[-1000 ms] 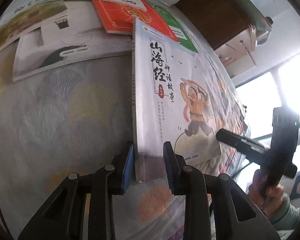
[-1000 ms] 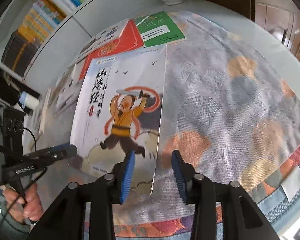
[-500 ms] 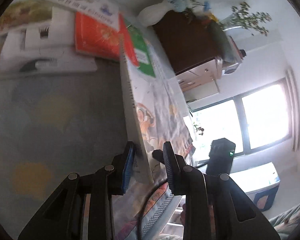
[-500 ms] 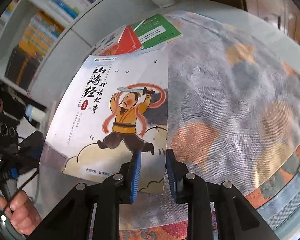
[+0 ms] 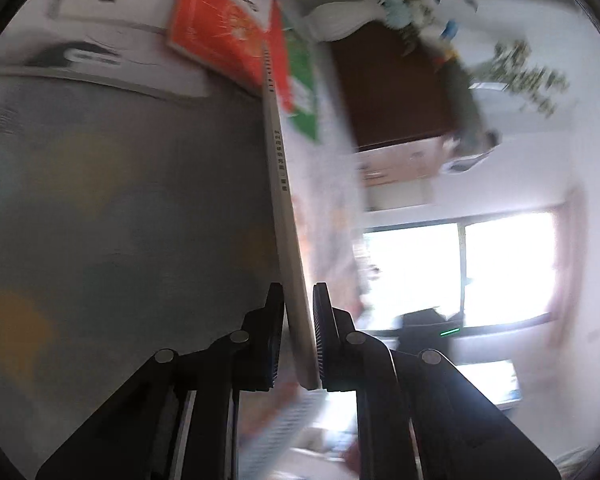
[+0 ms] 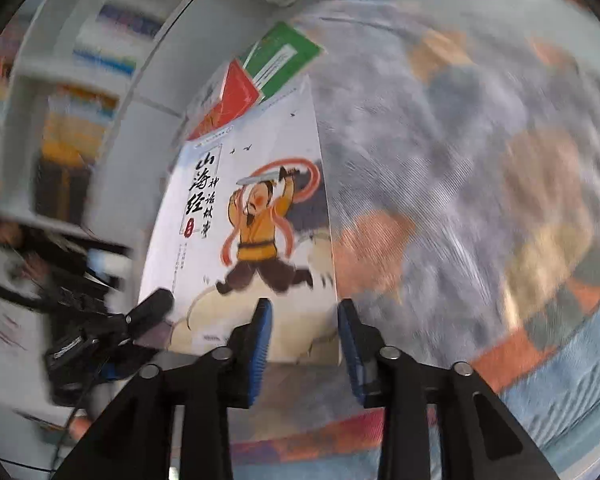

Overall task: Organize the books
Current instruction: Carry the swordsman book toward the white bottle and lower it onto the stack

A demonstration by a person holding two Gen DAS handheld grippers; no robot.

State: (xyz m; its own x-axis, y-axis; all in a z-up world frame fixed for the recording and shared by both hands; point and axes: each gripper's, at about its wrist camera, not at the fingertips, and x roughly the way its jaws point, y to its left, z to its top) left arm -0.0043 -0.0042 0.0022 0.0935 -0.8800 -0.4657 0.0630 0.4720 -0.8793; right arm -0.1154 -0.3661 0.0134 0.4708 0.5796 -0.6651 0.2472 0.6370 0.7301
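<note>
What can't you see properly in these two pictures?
- Left wrist view: the picture book's cover is hidden, since it shows edge-on.
- Left wrist view: the orange book's title is blurred, and its top is cut off by the picture's edge.
- Right wrist view: the shelf books are smeared by blur.

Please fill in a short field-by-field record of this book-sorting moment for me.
held book: illustrated storybook, tilted up on edge
left hand-held gripper: shut on the storybook's spine edge
right hand-held gripper: jaws just opened, pads off the cover
behind it: red book, green book, flat on the patterned tablecloth
background: bookshelf
</note>
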